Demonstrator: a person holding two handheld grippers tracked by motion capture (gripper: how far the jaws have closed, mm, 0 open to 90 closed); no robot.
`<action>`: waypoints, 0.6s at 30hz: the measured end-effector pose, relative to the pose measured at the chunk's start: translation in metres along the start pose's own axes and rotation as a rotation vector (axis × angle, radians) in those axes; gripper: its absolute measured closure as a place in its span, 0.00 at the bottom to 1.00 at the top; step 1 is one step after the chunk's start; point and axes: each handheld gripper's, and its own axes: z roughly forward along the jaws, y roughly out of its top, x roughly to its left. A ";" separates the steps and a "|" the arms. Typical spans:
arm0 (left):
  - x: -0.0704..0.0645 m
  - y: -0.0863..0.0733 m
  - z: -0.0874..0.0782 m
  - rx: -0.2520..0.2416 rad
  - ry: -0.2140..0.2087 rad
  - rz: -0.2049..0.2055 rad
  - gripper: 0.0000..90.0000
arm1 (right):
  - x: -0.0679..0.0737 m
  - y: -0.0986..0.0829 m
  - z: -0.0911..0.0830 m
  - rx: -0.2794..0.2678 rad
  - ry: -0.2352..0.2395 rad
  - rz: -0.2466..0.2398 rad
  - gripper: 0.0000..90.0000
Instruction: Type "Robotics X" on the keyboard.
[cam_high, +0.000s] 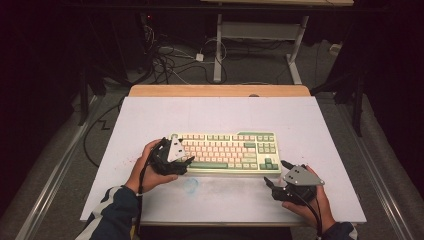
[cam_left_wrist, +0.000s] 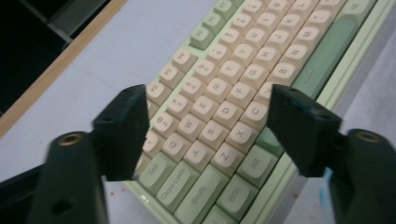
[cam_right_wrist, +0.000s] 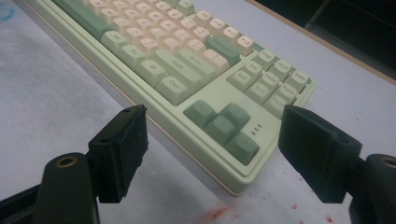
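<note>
Both hands hold spread tongs at the mechanical keyboard (cam_high: 225, 152) mid-worktop (cam_high: 150, 115): left tongs (cam_high: 185, 161) over its left-end keys, right tongs (cam_high: 276, 174) off its front-right corner. Best close evenly on both ends.

High view: fixed cam above the person's side, looks fwd and down over whole bench (cam_high: 150, 115), far off. Left gripper view: cam rides close, looks along its fingers (cam_left_wrist: 122, 135) at the keyboard (cam_left_wrist: 224, 112), letter keys and left end. Right gripper view: close and low, aimed at keyboard's right end, arrow keys. All 3 views share the keyboard and white bench top.
</note>
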 end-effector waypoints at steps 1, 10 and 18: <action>0.001 -0.002 -0.002 -0.008 0.004 0.004 0.27 | 0.000 0.000 0.000 -0.001 -0.001 0.001 0.28; 0.011 -0.017 -0.024 -0.036 0.033 0.007 0.21 | -0.002 0.000 -0.002 -0.008 -0.012 0.014 0.28; 0.026 -0.036 -0.041 -0.008 0.095 -0.026 0.23 | -0.003 0.000 -0.002 -0.012 -0.017 0.013 0.28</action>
